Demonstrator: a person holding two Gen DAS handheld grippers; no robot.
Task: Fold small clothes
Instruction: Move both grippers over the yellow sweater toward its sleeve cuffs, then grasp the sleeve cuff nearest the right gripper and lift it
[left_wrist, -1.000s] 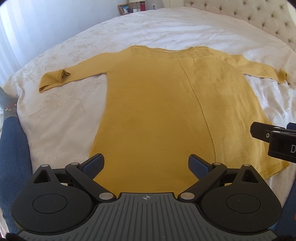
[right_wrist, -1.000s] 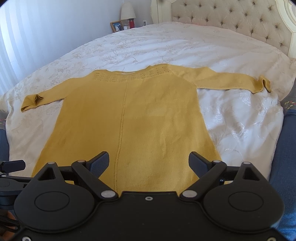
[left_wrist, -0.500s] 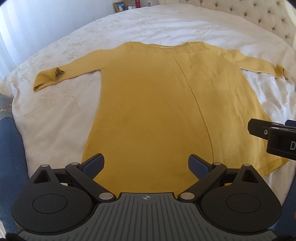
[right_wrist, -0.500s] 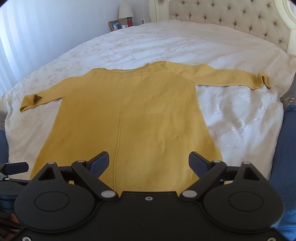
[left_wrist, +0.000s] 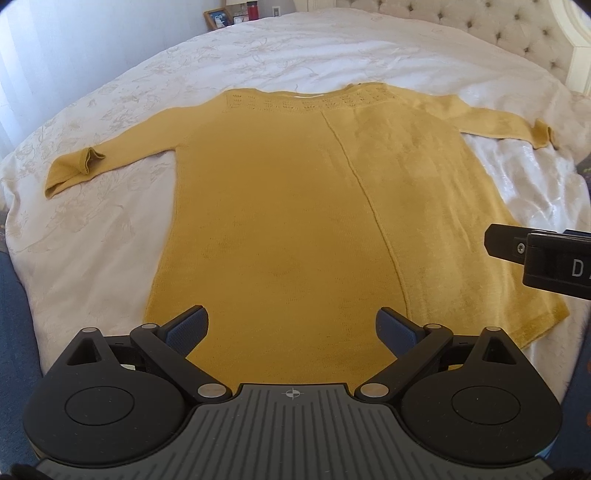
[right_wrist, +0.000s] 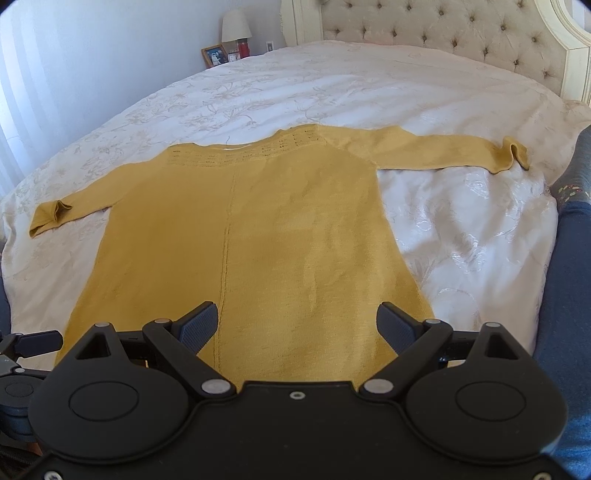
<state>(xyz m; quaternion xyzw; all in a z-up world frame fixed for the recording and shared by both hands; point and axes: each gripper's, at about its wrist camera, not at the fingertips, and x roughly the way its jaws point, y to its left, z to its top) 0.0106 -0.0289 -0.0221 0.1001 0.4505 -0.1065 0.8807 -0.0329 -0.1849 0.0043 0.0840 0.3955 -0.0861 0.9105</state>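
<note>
A mustard-yellow knit sweater (left_wrist: 295, 206) lies flat on the white bedspread (left_wrist: 295, 48), neckline away from me, both sleeves spread out sideways with cuffs turned back. It also shows in the right wrist view (right_wrist: 258, 240). My left gripper (left_wrist: 291, 325) is open and empty, hovering over the sweater's hem near its left half. My right gripper (right_wrist: 297, 325) is open and empty over the hem's right half. Part of the right gripper's body (left_wrist: 546, 258) shows at the right edge of the left wrist view.
A tufted headboard (right_wrist: 443, 37) stands at the far end of the bed. A nightstand with a lamp (right_wrist: 236, 27), picture frame (right_wrist: 214, 55) and red jar is at the back left. Blue fabric (right_wrist: 565, 295) lies at the bed's right edge.
Both grippers have shifted slightly over the hem and the views tilted a little; the sweater lies the same. Both grippers stay open.
</note>
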